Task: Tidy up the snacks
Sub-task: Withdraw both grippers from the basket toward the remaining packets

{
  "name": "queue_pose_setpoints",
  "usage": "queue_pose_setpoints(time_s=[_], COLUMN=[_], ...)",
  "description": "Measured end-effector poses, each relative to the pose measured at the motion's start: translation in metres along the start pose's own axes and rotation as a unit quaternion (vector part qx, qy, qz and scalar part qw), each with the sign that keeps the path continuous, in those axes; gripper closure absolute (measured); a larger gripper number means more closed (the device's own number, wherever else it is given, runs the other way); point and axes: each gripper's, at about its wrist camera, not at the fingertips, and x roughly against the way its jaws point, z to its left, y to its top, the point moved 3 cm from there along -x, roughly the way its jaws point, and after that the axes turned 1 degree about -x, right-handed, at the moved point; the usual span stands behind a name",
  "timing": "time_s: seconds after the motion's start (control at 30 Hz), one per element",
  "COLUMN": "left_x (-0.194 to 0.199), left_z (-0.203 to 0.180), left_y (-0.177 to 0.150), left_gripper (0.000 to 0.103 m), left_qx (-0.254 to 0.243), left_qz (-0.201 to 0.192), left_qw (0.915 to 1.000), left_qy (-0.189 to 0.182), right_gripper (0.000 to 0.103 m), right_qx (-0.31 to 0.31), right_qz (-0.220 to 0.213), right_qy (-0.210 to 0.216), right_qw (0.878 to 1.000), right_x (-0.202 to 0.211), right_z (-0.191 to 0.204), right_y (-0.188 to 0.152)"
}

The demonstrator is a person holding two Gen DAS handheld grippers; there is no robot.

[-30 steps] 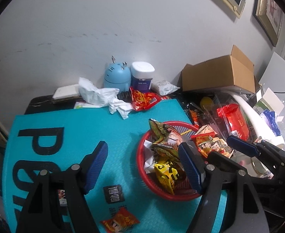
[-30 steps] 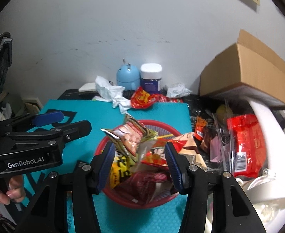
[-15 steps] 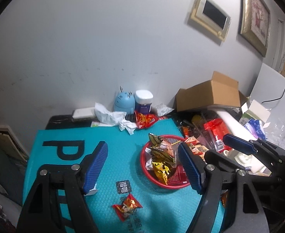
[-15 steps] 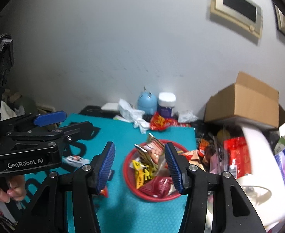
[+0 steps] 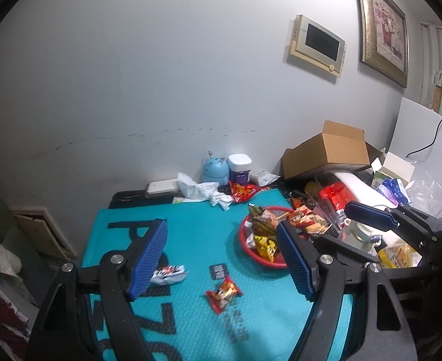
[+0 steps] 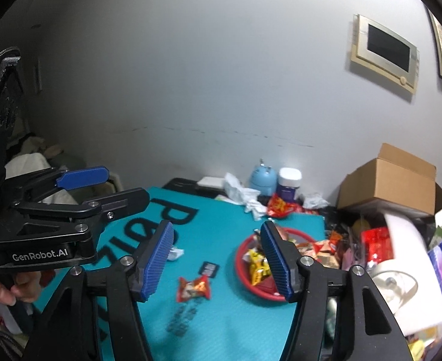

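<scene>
A red basket (image 5: 245, 242) (image 6: 241, 273) heaped with snack packets sits at the right side of the teal mat (image 5: 196, 240) (image 6: 221, 234). Loose on the mat lie a red-orange packet (image 5: 224, 290) (image 6: 194, 288), a small black packet (image 5: 217, 270) (image 6: 208, 268) and a white packet (image 5: 169, 273) (image 6: 175, 253). My left gripper (image 5: 222, 260) hangs open above the mat with nothing between its fingers. My right gripper (image 6: 216, 260) also holds nothing, and its jaws are opening. Each gripper shows at the edge of the other's view.
Against the wall stand a blue round gadget (image 5: 214, 170), a white-lidded jar (image 5: 239, 168), crumpled tissue (image 5: 202, 191) and a red bag (image 5: 243, 191). A cardboard box (image 5: 329, 150) and piled clutter with a red package (image 5: 335, 195) crowd the right. A hand (image 6: 10, 288) grips the left tool.
Both grippers have pulled back and up from the basket, so the whole mat shows. The right jaws, close together over the basket's packets before, stand wider apart.
</scene>
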Motion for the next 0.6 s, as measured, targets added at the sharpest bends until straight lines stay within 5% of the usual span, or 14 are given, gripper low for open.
queue_pose_setpoints(time_s=[0.2, 0.6], left_x=[0.009, -0.023], left_z=[0.019, 0.064], left_y=[-0.025, -0.069], left_gripper=[0.029, 0.029], left_qx=[0.012, 0.046], left_qz=[0.014, 0.063], left_qw=[0.9998, 0.9965], left_qy=[0.012, 0.029], right_gripper=[0.031, 0.031], right_qx=[0.002, -0.022], right_qz=[0.005, 0.044], right_qy=[0.021, 0.058], right_qw=[1.000, 0.997], right_x=[-0.001, -0.049], right_z=[0.021, 0.039], right_y=[-0.014, -0.047])
